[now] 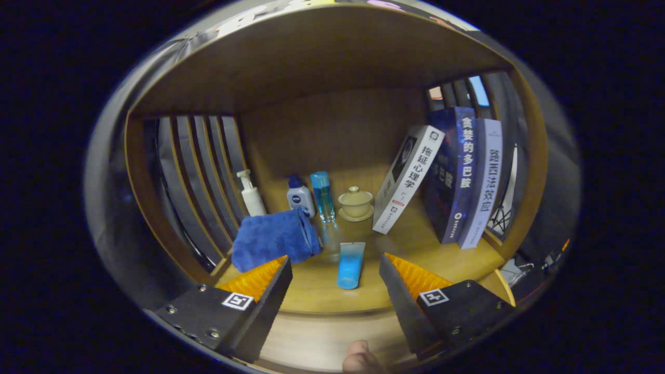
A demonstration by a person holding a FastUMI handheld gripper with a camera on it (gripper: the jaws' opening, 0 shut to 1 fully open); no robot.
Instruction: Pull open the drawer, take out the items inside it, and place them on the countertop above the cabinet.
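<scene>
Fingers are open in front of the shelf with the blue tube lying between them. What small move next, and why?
Probably back off and tilt down to look for the drawer. The gripper is open and holds nothing; the blue tube, blue cloth, bottles and books all sit on the wooden shelf surface, and no drawer front shows ahead of the fingers.

Matt wood countertop (322, 291); fuzzy cloth towel (273, 239); glossy plastic tube (350, 265).

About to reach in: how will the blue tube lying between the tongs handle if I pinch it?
The blue tube looks soft, so it may squash. Its glossy skin may slip. Lying flat on the wooden shelf, it could roll. The tongs are open.
</scene>
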